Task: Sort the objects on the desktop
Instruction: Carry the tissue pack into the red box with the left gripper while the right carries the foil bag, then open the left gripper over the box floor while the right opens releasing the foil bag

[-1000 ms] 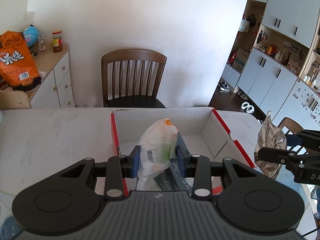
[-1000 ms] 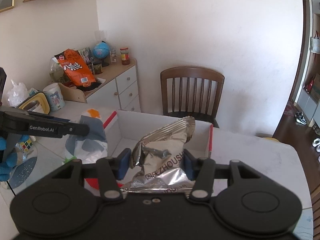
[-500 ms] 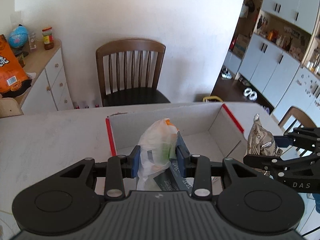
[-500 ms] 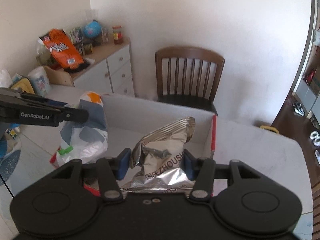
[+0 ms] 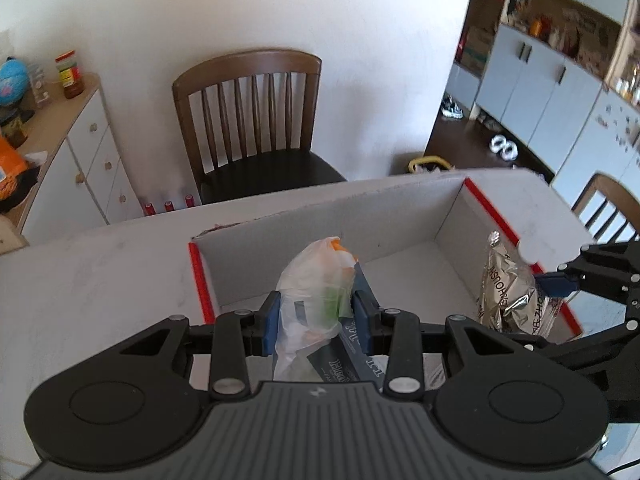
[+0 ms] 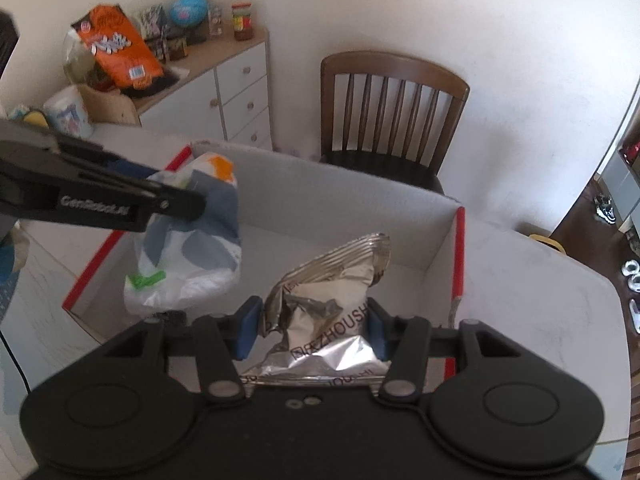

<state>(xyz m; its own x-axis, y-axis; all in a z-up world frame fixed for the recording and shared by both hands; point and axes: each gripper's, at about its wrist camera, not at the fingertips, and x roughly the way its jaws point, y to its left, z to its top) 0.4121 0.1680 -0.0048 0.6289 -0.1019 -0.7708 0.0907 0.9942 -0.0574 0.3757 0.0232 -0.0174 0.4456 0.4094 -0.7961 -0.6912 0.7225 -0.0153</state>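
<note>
Holding two bags over one red-edged box (image 5: 452, 216) on the bench (image 5: 100, 272)
Left tool (image 5: 318, 322) clamps one white plastic bag (image 5: 316, 284) above the box; right tool (image 6: 312, 328) clamps one silver foil bag (image 6: 332, 304) there

A: Both views are bright with daylight. In the left wrist view it seems to come from the right, where the white cabinet wall (image 5: 560, 80) looks washed out and smeared.

B: The brown slatted wooden chair (image 5: 256, 120) throws a soft shadow on the plaster. The crinkled silver foil snack bag (image 6: 332, 308) shows hard glare on its creases.

A: Fisheye bending curves the edges, with dark corners. In the right wrist view the black left tongs (image 6: 192, 204) are blurred, lettering soft.

B: The white marbled counter (image 5: 80, 280) looks pale.
</note>
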